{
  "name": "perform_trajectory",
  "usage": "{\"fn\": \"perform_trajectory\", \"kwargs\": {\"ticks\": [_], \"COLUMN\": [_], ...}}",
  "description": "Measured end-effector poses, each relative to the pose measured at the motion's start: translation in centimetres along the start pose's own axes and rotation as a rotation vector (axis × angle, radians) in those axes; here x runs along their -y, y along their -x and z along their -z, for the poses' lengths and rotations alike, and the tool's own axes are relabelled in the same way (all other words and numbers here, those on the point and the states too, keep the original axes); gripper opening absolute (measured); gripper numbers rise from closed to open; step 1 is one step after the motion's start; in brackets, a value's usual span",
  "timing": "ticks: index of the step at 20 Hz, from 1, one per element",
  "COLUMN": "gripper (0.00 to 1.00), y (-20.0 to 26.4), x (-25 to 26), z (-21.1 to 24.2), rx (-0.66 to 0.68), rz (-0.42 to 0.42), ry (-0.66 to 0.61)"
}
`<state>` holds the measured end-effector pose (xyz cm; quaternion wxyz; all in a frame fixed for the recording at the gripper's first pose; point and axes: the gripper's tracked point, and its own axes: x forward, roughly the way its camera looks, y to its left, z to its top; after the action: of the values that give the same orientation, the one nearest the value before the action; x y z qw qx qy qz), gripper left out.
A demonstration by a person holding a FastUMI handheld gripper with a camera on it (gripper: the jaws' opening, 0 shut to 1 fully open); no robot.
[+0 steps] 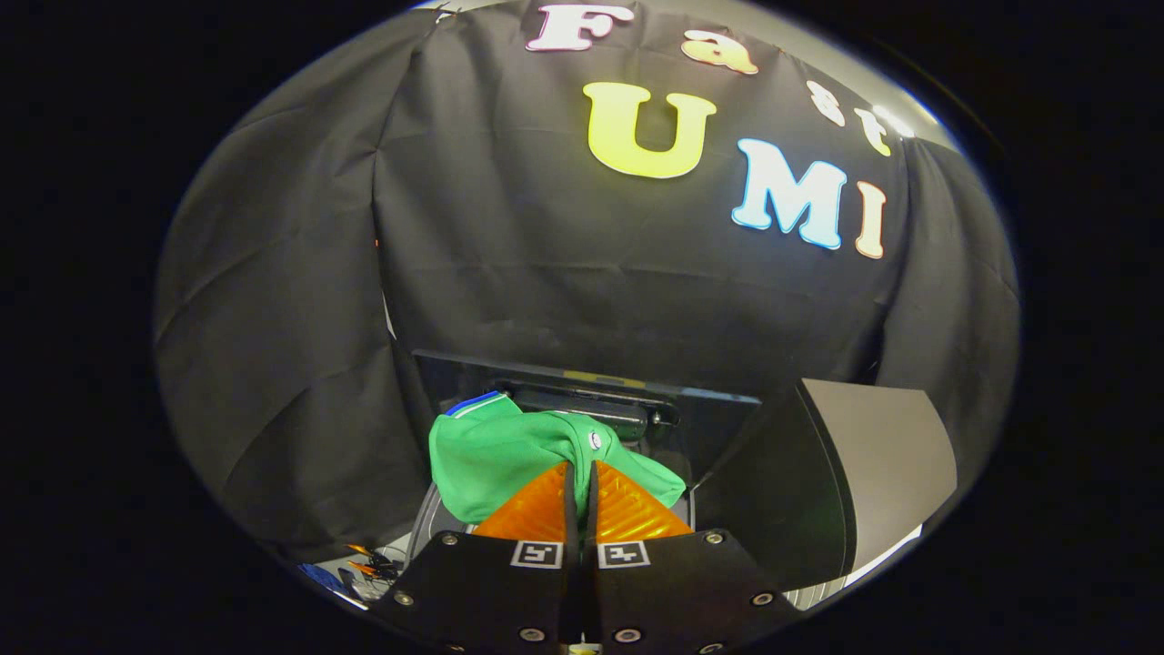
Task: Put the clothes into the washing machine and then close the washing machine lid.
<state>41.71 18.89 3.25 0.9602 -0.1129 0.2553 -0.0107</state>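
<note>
Two orange fingers (614,505) of the gripper (580,468) are pressing together on a fold of a green garment (496,455), with almost no gap showing between their black inner edges. The garment is hanging bunched from their tips, spreading mostly to one side of them, and a blue and white trimmed edge is showing at its far upper corner. A small round button is sitting on the cloth just beyond the fingertips. Below and behind the garment, the washing machine (582,400) is standing with its dark top opening facing up, and the cloth is hanging over that opening. The washing machine lid (873,455) is standing raised beside the opening, its grey face tilting away. Black booth cloth (300,364) is hanging behind the machine.
</note>
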Motion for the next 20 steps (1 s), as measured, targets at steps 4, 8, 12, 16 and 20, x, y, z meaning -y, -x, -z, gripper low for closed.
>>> {"fn": "perform_trajectory", "kwargs": {"ticks": [4, 8, 12, 16, 20], "gripper": [0.00, 0.00, 0.00, 0.00, 0.00], "y": [-2.2, -4.6, -6.7, -9.1, -11.2], "x": [0.1, -0.2, -0.7, -1.1, -1.1], "z": [2.1, 4.6, 6.7, 8.0, 9.2], "rx": [-0.049, -0.108, -0.165, -0.195, -0.222], "rz": [0.000, -0.010, -0.022, -0.029, -0.024], "ry": [-0.006, -0.035, -0.028, -0.021, -0.020]}}
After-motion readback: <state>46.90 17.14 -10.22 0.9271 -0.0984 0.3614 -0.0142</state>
